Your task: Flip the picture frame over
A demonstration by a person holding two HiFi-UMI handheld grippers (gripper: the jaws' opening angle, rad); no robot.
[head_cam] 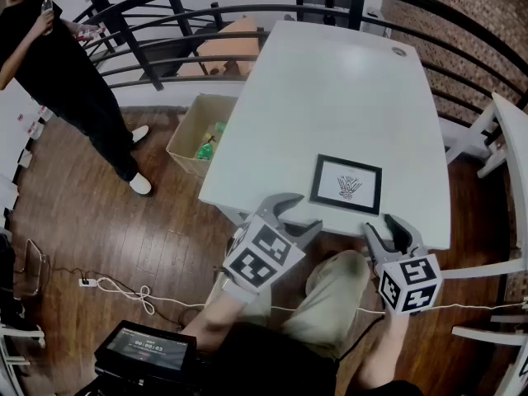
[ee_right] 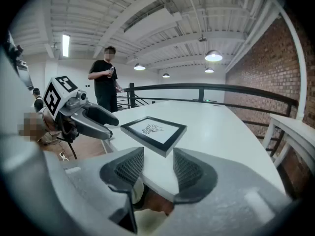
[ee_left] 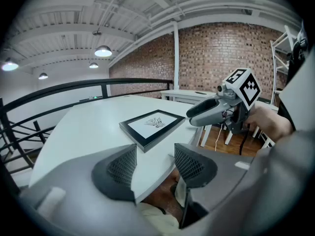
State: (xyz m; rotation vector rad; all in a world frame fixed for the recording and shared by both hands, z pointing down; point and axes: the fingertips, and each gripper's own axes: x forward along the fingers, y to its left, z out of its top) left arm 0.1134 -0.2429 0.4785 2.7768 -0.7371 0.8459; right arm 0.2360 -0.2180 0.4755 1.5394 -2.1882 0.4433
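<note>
Picture frame (head_cam: 346,181) lies face up — my left gripper (head_cam: 307,211) and right gripper (head_cam: 379,225), both wide and empty, should pinch opposite edges first.

The right gripper (ee_right: 157,157) has its jaws apart and empty at the white surface's (ee_right: 221,132) edge, just short of the black picture frame (ee_right: 153,130) (lying face up).
</note>
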